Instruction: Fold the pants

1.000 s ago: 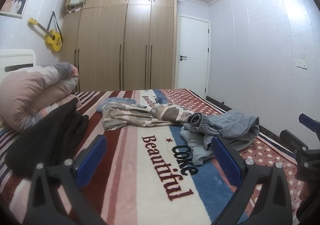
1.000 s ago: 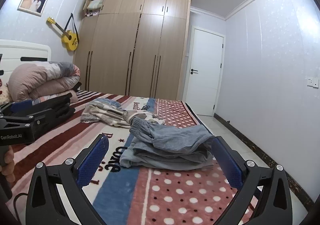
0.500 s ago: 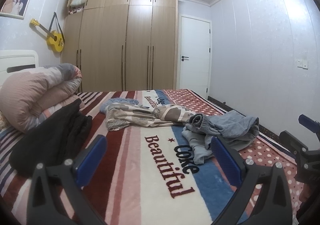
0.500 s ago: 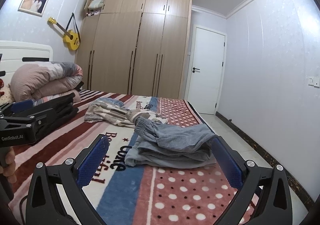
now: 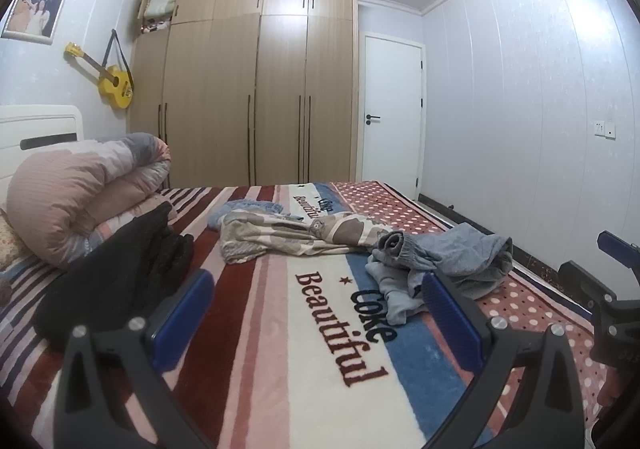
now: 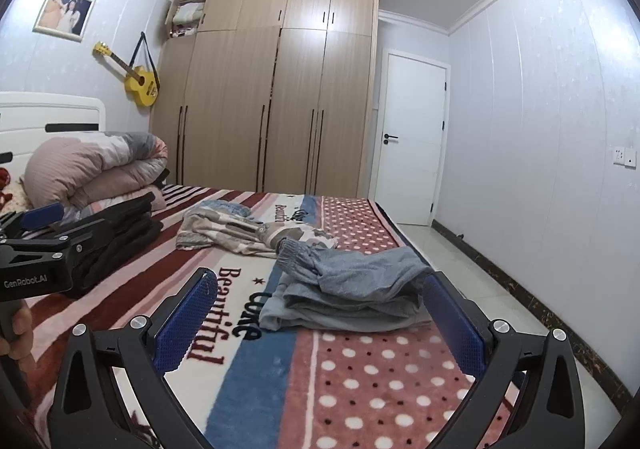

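- Grey pants [image 6: 352, 289] bunched on the bed [image 6: 380, 377], long axis crosswise, cuffed end leftward.
- Dead ahead of the right gripper [image 6: 320, 323], spread wide, empty, clearly nearer.
- Off to the right of the left gripper [image 5: 318, 319], also spread, empty.
- Patterned garment [image 5: 296, 235] just behind; black clothes [image 5: 116, 273] well left; path clear.

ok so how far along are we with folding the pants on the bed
Barely started. The grey-blue pants lie loosely bunched on the blanket, with no neat fold showing. In hand: nothing; the left claw and right claw are both open and empty. Left: spread the pants flat, then fold them.
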